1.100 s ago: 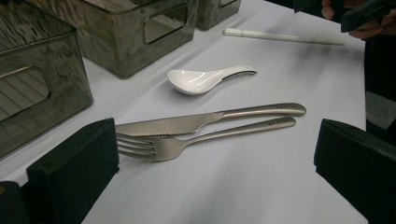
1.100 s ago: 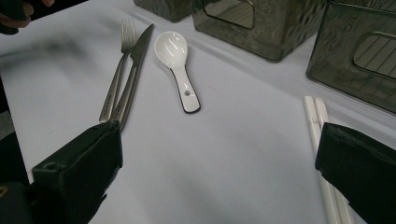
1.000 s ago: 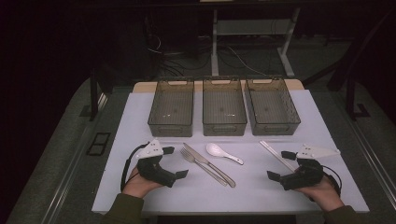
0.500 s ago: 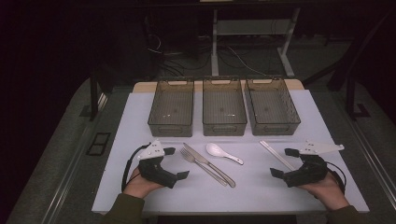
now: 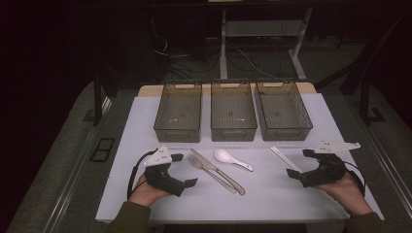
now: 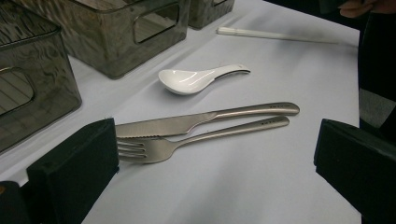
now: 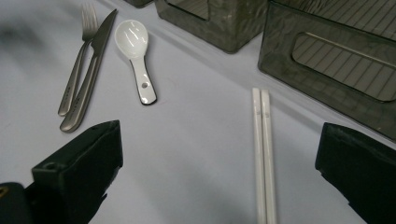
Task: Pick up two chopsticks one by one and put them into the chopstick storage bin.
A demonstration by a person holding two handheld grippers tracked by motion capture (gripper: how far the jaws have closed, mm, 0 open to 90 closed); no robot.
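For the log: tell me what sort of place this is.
Probably a lab or recording station, not a kitchen: a white-covered table in a dark room, cables on the floor behind, three empty bins lined up, and cutlery laid out between the left gripper and right gripper.

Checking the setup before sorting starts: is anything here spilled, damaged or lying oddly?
Nothing stands out. The fork and knife lie side by side, the white spoon sits bowl-up, the chopsticks lie paired, and the three bins stand in a straight row.

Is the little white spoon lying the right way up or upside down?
Right way up. The white spoon lies flat on the table with its shiny hollow bowl facing upward.
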